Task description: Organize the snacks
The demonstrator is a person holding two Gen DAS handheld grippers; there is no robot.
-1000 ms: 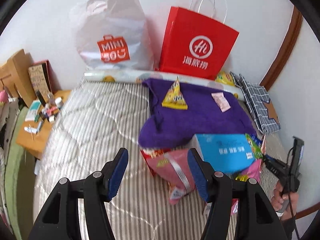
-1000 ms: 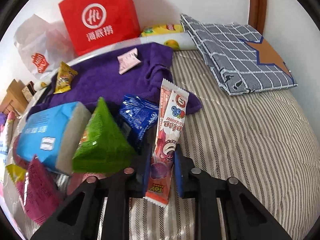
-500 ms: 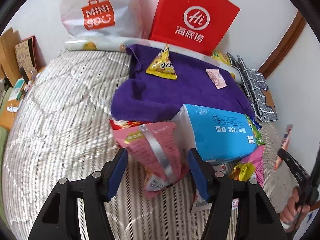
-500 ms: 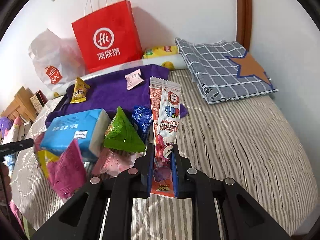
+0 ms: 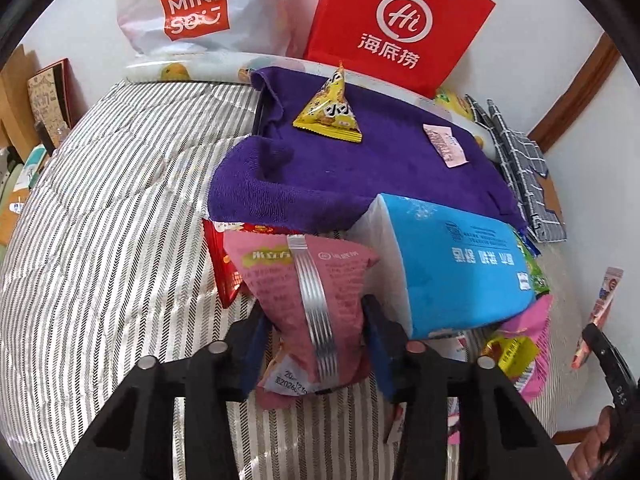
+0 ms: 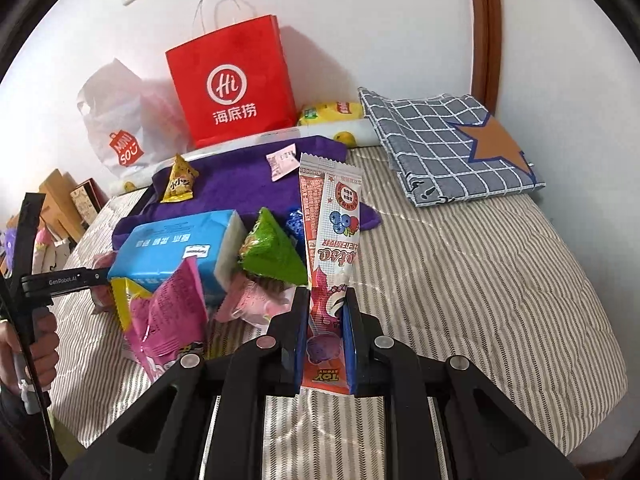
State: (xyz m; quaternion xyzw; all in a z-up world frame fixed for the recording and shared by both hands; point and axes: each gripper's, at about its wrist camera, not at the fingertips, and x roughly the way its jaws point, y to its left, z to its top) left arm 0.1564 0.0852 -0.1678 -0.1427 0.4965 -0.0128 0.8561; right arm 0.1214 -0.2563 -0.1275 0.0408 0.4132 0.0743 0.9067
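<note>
My left gripper (image 5: 316, 312) is closed around a pink snack packet (image 5: 304, 292) with a silver seam, at the near edge of a snack pile on the striped bed. My right gripper (image 6: 324, 312) is shut on a long red-and-white candy stick packet (image 6: 332, 240) and holds it upright above the bed. The pile holds a blue tissue pack (image 5: 452, 264), a green triangular packet (image 6: 272, 252), a red packet (image 5: 220, 264) and pink packets (image 6: 168, 312). A yellow triangular packet (image 5: 330, 112) and a small pink sachet (image 5: 444, 146) lie on a purple towel (image 5: 360, 176).
A red paper bag (image 5: 400, 28) and a white Miniso plastic bag (image 5: 192, 12) stand against the wall behind the bed. A folded checked cloth (image 6: 448, 148) lies at the right. A yellow packet (image 6: 332, 112) sits by the wall. A cluttered shelf (image 5: 24, 120) is at the left.
My left gripper has moved forward and closed on the pink packet. My right gripper has lifted the candy stick packet up and away from the pile.
</note>
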